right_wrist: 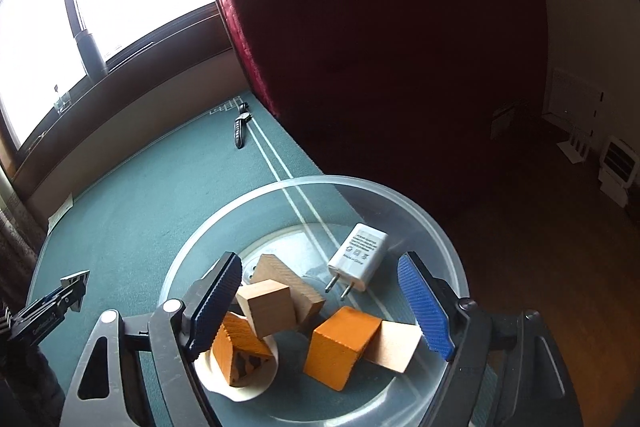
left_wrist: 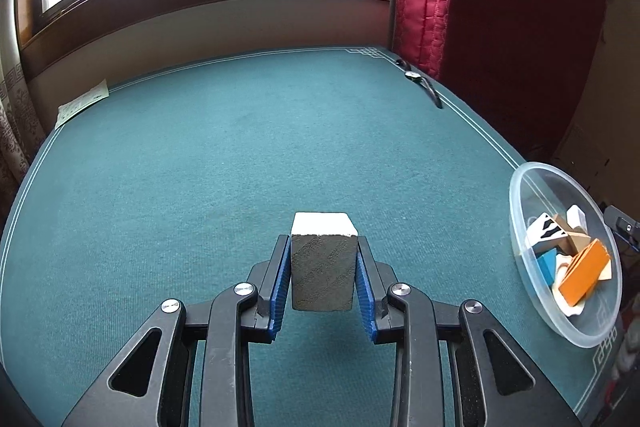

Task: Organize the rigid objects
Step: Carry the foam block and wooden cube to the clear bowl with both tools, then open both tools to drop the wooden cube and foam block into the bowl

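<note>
Showing only rightward: charger (right_wrist: 359, 258) in bowl (right_wrist: 448, 247)

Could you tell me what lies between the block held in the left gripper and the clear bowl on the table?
Nothing: in the left wrist view, only bare green table cloth lies between the block in the left gripper and the clear bowl.

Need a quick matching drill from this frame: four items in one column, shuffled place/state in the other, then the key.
Items:
1. white-topped block
2. white charger
3. wristwatch
4. right hand-held gripper

Place/state:
A. open above the bowl
B. clamped in the left hand-held gripper
C. on the green cloth near the red curtain
D. lying in the clear bowl

Pairs: 1-B, 2-D, 3-C, 4-A
</note>
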A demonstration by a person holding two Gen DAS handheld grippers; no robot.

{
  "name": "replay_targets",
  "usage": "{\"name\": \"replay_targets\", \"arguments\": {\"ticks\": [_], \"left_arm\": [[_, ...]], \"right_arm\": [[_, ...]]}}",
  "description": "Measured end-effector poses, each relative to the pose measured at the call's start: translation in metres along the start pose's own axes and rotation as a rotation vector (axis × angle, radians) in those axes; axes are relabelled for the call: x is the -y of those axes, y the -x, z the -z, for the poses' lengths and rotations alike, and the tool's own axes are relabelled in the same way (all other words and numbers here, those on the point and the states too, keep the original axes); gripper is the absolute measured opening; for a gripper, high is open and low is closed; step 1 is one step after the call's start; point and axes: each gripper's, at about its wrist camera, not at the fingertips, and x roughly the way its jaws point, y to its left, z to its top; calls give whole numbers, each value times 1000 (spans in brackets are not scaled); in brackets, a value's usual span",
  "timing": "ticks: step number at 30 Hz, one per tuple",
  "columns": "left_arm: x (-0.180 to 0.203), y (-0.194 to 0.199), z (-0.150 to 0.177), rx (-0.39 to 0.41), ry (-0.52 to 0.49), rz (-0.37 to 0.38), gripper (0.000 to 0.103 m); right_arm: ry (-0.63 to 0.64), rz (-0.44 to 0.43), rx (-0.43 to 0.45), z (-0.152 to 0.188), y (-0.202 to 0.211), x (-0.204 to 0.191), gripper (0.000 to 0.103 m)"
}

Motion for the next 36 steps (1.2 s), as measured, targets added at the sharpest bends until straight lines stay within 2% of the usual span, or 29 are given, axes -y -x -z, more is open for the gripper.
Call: {"name": "replay_targets", "arguments": {"ticks": [13, 23, 36], "left_arm": [[81, 9, -2, -23, -145, 184, 31], [134, 12, -1, -28, -254, 287, 31], [172, 2, 7, -60, -322, 351, 31]], "right_arm": [[-37, 4, 3, 2, -6, 18, 87], [-75, 5, 22, -2, -5, 28, 87], [-95, 8, 38, -5, -5, 31, 88]]}}
